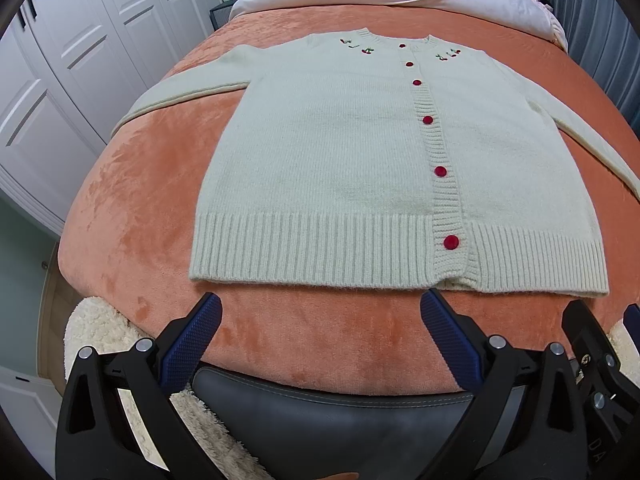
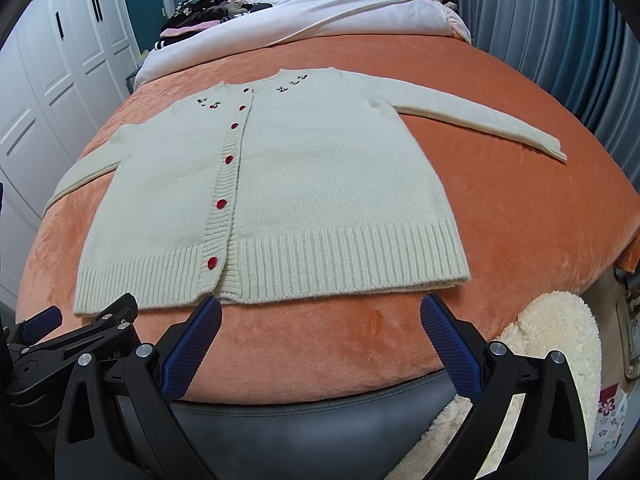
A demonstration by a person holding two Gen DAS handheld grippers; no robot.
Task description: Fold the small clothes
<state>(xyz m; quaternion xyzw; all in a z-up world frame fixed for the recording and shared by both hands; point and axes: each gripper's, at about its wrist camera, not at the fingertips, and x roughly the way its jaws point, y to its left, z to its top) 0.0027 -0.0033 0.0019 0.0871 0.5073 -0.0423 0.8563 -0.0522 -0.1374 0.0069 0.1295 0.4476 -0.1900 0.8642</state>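
Here the left gripper (image 1: 321,318) is spread wide with nothing between its blue pads, hanging just short of the cardigan's ribbed hem (image 1: 320,252). The right gripper (image 2: 321,318) is likewise released and empty, also just short of that hem, so the two stand side by side at the cardigan's foot.

The cream cardigan (image 2: 280,184) lies flat and face up on the orange blanket (image 2: 500,220), buttoned down its red-buttoned placket (image 1: 434,148). Its long axis runs straight away from both grippers, hem nearest, neckline farthest.

Taken from the placket, the left gripper faces the hem stretch on the left panel and up to the placket, and the left sleeve (image 1: 180,92) trails off beyond that panel. The right gripper faces the stretch on the other side, with the right sleeve (image 2: 480,120) stretched outward past its panel.

Each sleeve thus looks nearer its own-side gripper, and both would need a reach past the hem toward the neckline.
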